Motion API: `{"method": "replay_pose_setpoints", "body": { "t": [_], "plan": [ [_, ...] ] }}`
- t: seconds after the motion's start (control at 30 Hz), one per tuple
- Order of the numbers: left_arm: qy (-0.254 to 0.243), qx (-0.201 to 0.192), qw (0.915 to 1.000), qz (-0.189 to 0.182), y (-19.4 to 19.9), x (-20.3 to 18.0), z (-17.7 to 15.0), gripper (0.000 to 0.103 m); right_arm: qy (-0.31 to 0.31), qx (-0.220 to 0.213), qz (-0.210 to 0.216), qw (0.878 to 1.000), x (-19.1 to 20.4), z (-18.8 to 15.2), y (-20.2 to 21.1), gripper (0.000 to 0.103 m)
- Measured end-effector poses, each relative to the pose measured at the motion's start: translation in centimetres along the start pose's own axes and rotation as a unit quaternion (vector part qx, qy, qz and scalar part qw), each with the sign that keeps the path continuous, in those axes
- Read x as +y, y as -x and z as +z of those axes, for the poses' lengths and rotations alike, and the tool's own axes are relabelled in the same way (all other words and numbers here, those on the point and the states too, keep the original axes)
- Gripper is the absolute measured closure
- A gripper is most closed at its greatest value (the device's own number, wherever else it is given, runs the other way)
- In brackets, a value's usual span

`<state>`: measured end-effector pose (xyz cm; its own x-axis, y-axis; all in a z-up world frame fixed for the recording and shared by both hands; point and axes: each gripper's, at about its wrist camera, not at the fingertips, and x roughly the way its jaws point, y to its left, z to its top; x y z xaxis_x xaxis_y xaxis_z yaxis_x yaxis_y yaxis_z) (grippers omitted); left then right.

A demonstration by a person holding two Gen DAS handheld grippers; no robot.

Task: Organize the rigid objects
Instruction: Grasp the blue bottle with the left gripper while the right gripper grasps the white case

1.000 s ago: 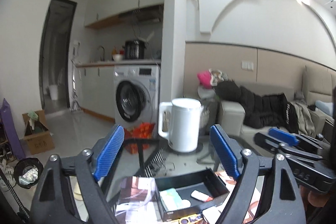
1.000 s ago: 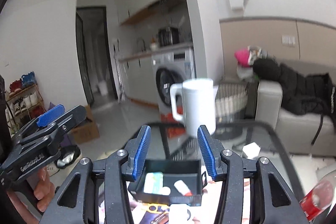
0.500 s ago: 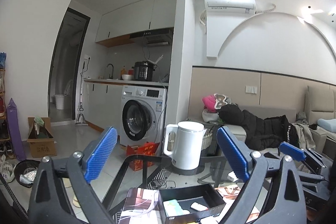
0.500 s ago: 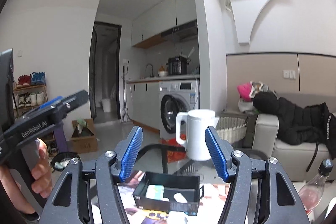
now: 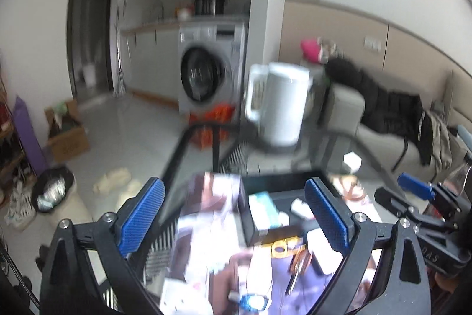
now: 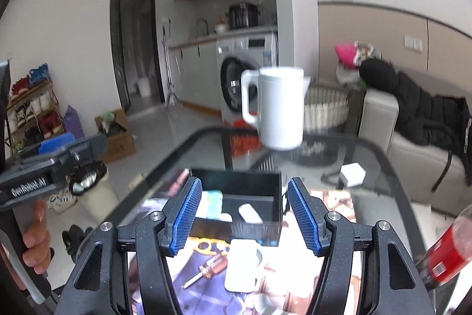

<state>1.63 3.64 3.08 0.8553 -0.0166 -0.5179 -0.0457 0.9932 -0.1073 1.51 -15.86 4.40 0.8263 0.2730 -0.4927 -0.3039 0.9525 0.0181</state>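
A black open box [image 6: 250, 188] sits on the glass table [image 6: 380, 167] and holds a teal packet [image 6: 212, 204] and a small white piece [image 6: 249, 213]. The box also shows, blurred, in the left wrist view [image 5: 280, 211]. In front of it lie a white mug [image 6: 243, 267] and a small screwdriver [image 6: 206, 270] on magazines. My right gripper [image 6: 244, 217] is open and empty above the mug and the box's near wall. My left gripper [image 5: 234, 216] is wide open and empty above the magazines, left of the box.
A white electric kettle [image 6: 278, 105] stands at the table's far side. A white adapter [image 6: 352, 174] lies at the right. A bottle with red liquid [image 6: 445, 250] stands at the near right. A washing machine [image 5: 212, 67] and sofa [image 6: 413, 138] lie beyond.
Both grippers have tipped down toward the table, so the box, mug and magazines fill more of each view. The right gripper's jaws have opened a little wider. Nothing was picked up.
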Motion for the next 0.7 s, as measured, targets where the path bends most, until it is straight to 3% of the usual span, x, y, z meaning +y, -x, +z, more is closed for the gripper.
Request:
{"method": "replay_pose_setpoints", "body": {
  "t": [0.2, 0.47, 0.7],
  "plan": [
    [-0.005, 0.093, 0.9956, 0.014, -4.2, 0.1, -3.0, 0.007, -0.021, 0.086, -0.001, 0.996, -1.1, -2.0, -4.5, 0.043],
    [-0.016, 0.201, 0.9793, 0.015, -8.1, 0.0, -7.2, 0.008, -0.02, 0.172, -0.004, 0.985, -1.6, -5.2, -9.3, 0.043],
    [-0.036, 0.251, 0.9673, 0.006, -9.2, -0.9, -10.0, 0.008, -0.014, 0.218, -0.002, 0.976, -1.4, -7.9, -11.4, 0.044]
  ]
}}
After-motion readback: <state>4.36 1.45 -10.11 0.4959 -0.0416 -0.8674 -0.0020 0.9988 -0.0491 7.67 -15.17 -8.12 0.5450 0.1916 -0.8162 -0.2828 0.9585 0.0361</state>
